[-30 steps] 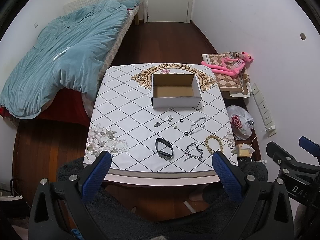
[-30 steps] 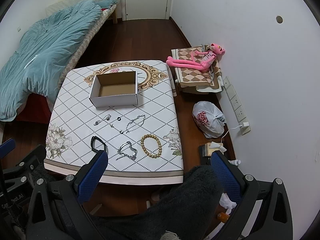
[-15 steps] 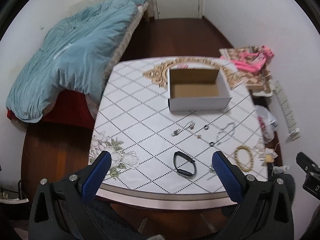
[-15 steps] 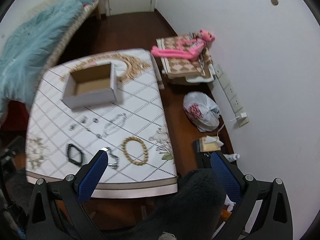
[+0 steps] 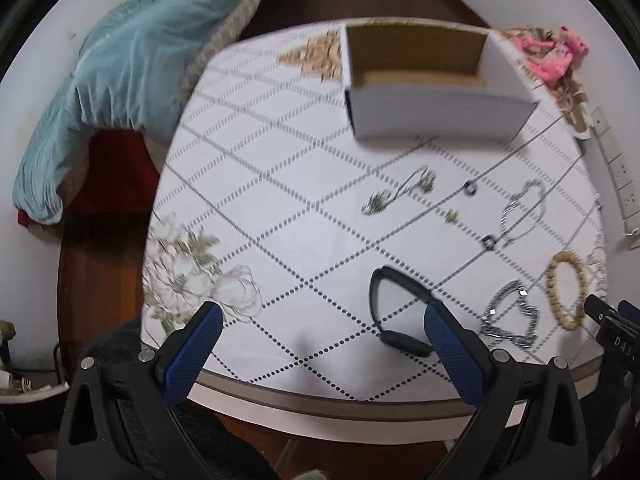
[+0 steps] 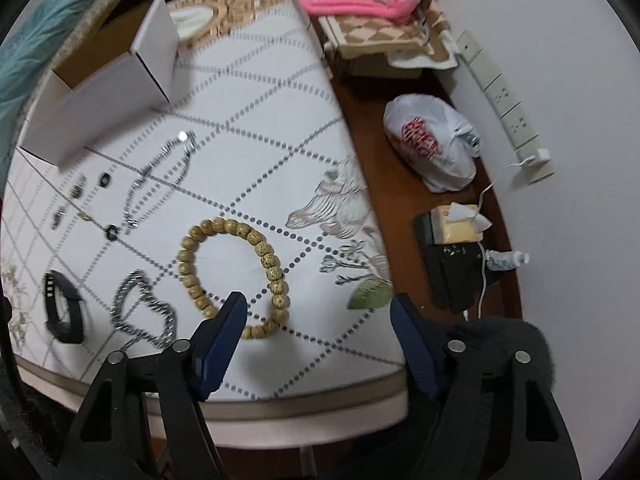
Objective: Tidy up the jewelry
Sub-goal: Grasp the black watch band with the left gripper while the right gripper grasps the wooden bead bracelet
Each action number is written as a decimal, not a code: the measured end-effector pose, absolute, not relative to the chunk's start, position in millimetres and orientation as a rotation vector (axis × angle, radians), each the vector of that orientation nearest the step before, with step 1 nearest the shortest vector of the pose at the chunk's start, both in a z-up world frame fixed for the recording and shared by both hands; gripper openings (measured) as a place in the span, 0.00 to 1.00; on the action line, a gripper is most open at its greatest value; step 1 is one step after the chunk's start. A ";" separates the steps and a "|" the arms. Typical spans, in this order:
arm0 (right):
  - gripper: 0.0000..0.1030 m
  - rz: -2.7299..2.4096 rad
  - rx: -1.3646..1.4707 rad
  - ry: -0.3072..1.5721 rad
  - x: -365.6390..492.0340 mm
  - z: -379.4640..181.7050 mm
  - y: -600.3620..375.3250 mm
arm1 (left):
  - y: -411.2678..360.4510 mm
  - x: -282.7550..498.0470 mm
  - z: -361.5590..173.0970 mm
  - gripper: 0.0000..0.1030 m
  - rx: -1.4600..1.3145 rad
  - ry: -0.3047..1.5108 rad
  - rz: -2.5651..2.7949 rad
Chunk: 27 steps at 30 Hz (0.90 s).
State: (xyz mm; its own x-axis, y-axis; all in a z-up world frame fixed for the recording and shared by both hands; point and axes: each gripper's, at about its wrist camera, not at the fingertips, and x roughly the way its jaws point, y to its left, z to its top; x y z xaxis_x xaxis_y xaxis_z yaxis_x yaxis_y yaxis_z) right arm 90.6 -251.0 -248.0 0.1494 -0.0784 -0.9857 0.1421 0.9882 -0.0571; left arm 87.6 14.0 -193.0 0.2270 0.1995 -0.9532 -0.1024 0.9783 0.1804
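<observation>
My left gripper [image 5: 320,324] is wide open and empty over the table's [image 5: 280,168] near edge, the black band [image 5: 394,308] just beside its right finger. My right gripper [image 6: 318,316] has its jaws closing on nothing, the wooden bead bracelet [image 6: 232,268] by its left finger. The chains and rings lie further out, and the open box [image 5: 432,80] stands at the far side.
</observation>
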 end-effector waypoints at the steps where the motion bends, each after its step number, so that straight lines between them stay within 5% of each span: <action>1: 0.64 -0.155 0.057 1.421 92.5 -254.4 -249.9 | 15.8 88.6 -198.3 1.00 0.082 1.339 0.213; 8: 0.40 -0.113 0.089 1.389 98.2 -265.8 -243.1 | 22.5 89.9 -211.9 0.99 0.046 1.368 0.215; 10: 0.14 -0.101 0.078 1.379 99.4 -265.1 -239.7 | 25.6 91.8 -213.2 0.99 0.030 1.372 0.211; 11: 0.09 -0.090 0.072 1.385 98.6 -265.4 -236.6 | 27.3 92.4 -213.4 0.99 0.018 1.377 0.210; 17: 0.09 0.001 0.103 1.460 75.0 -263.6 -225.6 | 41.7 87.0 -218.2 0.99 -0.100 1.418 0.170; 27: 0.09 -0.012 0.109 1.471 56.0 -263.9 -226.0 | 40.3 90.8 -247.9 0.64 -0.284 1.489 0.054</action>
State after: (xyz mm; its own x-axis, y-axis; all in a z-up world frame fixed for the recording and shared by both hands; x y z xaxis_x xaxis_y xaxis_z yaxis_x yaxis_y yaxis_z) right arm 56.0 -226.0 -263.9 0.1007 0.0584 -0.9932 0.0745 0.9950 0.0661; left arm 90.8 40.3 -247.9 0.0872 -0.1378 -0.9866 -0.2094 0.9657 -0.1534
